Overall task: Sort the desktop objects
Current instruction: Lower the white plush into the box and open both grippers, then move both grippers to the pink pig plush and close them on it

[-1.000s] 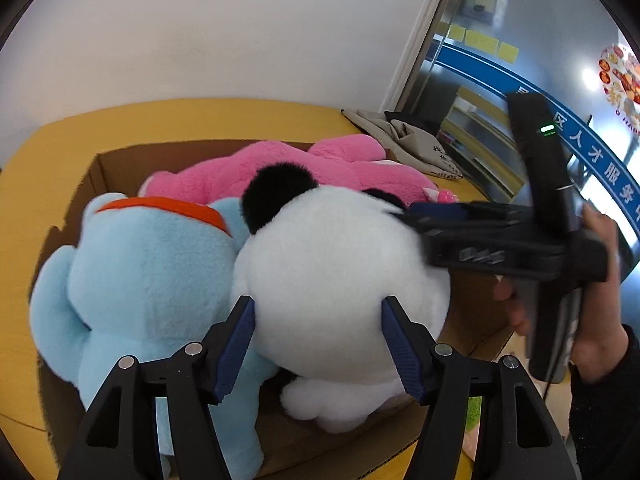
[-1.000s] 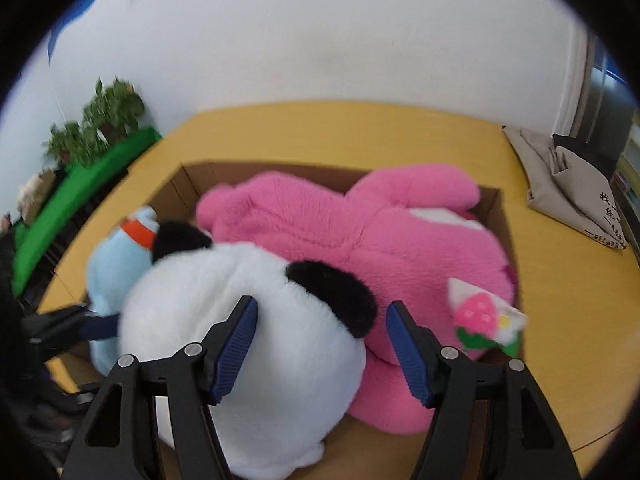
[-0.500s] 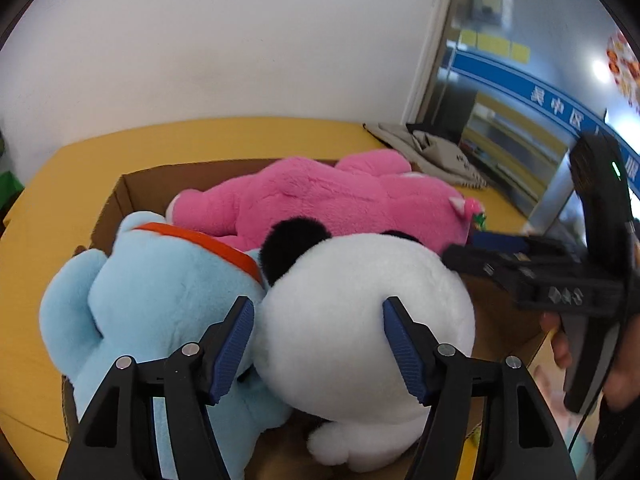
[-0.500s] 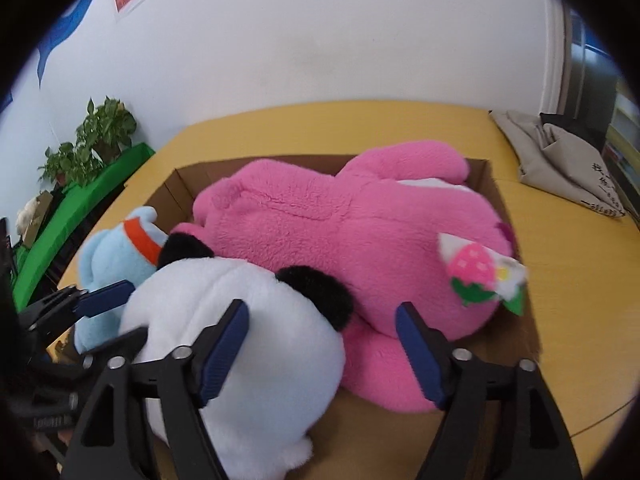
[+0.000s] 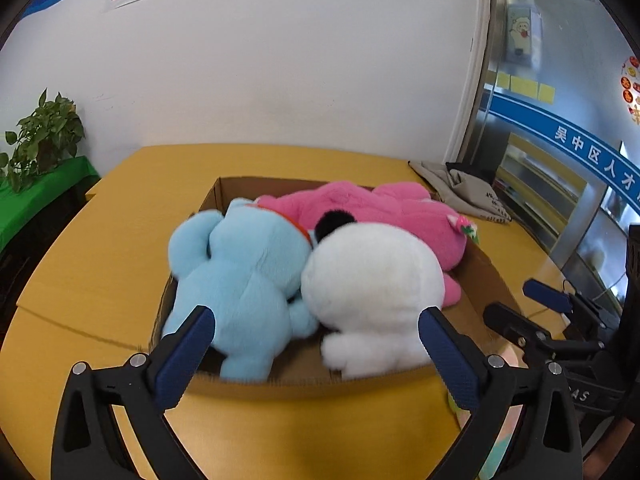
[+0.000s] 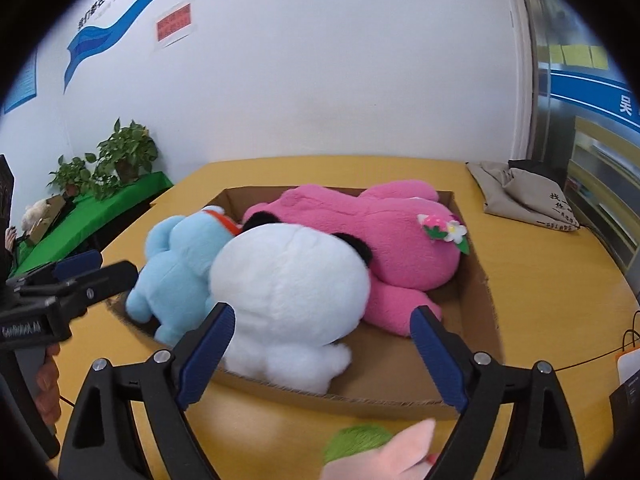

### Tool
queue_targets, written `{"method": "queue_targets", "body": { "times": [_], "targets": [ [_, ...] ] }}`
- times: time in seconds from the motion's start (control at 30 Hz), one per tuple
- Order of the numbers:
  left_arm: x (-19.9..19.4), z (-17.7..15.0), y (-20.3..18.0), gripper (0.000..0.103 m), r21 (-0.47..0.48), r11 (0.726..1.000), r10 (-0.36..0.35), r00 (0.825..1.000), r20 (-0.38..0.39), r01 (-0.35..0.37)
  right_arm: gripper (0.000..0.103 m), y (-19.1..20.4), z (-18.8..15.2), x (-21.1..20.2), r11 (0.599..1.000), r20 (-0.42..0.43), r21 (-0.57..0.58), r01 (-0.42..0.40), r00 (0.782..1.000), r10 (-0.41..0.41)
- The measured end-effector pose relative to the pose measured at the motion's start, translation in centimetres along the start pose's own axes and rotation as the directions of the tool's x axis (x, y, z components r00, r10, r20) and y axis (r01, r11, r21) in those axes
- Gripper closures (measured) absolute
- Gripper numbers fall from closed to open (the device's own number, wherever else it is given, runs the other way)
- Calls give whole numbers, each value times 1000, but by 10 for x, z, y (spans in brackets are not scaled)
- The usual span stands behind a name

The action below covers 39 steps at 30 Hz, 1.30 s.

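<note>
A cardboard box (image 5: 304, 384) sits on the yellow table (image 5: 100, 280). In it lie a light blue plush (image 5: 240, 276), a white panda plush (image 5: 372, 280) and a pink plush (image 5: 384, 208). My left gripper (image 5: 314, 324) hangs in front of the box's near wall. Its jaws are opening and stand wide, with nothing pressed between them. In the right wrist view the same box (image 6: 360, 396) holds the panda (image 6: 288, 288). My right gripper (image 6: 322, 320) is also opening, its pads clear of the panda. A pink and green plush (image 6: 380, 452) lies at the near edge.
A beige cloth bag (image 6: 524, 196) lies at the table's far right. Potted plants (image 6: 120, 156) stand on a green-covered bench to the left. A cable and a white tag (image 6: 628, 360) sit at the right edge. A hand (image 6: 46, 384) holds the left gripper's handle.
Both grippers have let go of the white panda, opened wider and drawn back from the box. The panda stays in the box beside the blue plush.
</note>
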<state>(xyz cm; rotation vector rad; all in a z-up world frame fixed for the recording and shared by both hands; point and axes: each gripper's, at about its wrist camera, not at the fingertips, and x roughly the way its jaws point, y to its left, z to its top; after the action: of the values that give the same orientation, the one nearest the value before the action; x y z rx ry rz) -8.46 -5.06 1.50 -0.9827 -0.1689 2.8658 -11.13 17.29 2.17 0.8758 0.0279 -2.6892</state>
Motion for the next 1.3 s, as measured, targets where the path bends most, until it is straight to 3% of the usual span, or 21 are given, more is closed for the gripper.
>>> {"method": "queue_targets", "body": {
  "times": [0.33,0.83,1.3],
  "targets": [
    [-22,-31,-19,0,20,1000,5,1000,-15,-5,14,6,-25,-31,996,-6,-30,85,996,-86],
    [-31,-42,-47,0,61,997,-48,998,-34,50,14,2,-38,-68,996,8,-32,87,996,-87],
    [-17,-42,-60,0,27,995,-95,992,-77,98,14,-14,-49,-88,996,25,-14,86,996,-85]
  ]
}}
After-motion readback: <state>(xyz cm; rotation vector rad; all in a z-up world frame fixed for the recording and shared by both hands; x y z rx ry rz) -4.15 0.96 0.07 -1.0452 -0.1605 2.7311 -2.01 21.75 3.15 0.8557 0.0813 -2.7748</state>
